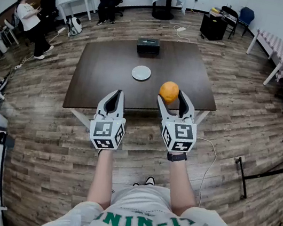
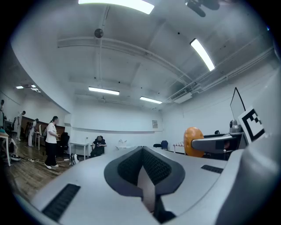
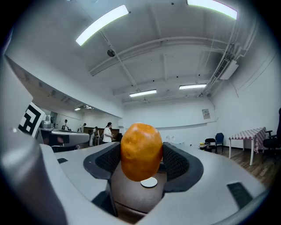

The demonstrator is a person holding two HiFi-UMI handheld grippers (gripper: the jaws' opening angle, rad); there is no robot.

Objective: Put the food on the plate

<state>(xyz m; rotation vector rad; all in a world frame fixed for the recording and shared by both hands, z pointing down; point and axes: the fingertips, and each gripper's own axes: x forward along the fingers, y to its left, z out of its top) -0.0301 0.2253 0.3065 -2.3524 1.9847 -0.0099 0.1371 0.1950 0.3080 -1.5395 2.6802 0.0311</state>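
Observation:
An orange, rounded piece of food (image 1: 169, 92) is clamped between the jaws of my right gripper (image 1: 170, 97), held in the air above the near edge of the dark table (image 1: 104, 76). In the right gripper view the food (image 3: 141, 151) fills the gap, both pads pressing its sides. A small white plate (image 1: 141, 73) lies near the table's middle, and the plate (image 3: 149, 182) shows below the food. My left gripper (image 1: 113, 101) is level with the right one, its jaws together and empty. From the left gripper view the food (image 2: 192, 141) appears at the right.
A black box (image 1: 148, 45) stands at the table's far edge. People sit and stand at the room's far left (image 1: 28, 17). A checkered table (image 1: 280, 52) is at the right, chairs and a cabinet along the back wall. A cable (image 1: 210, 160) runs over the wooden floor.

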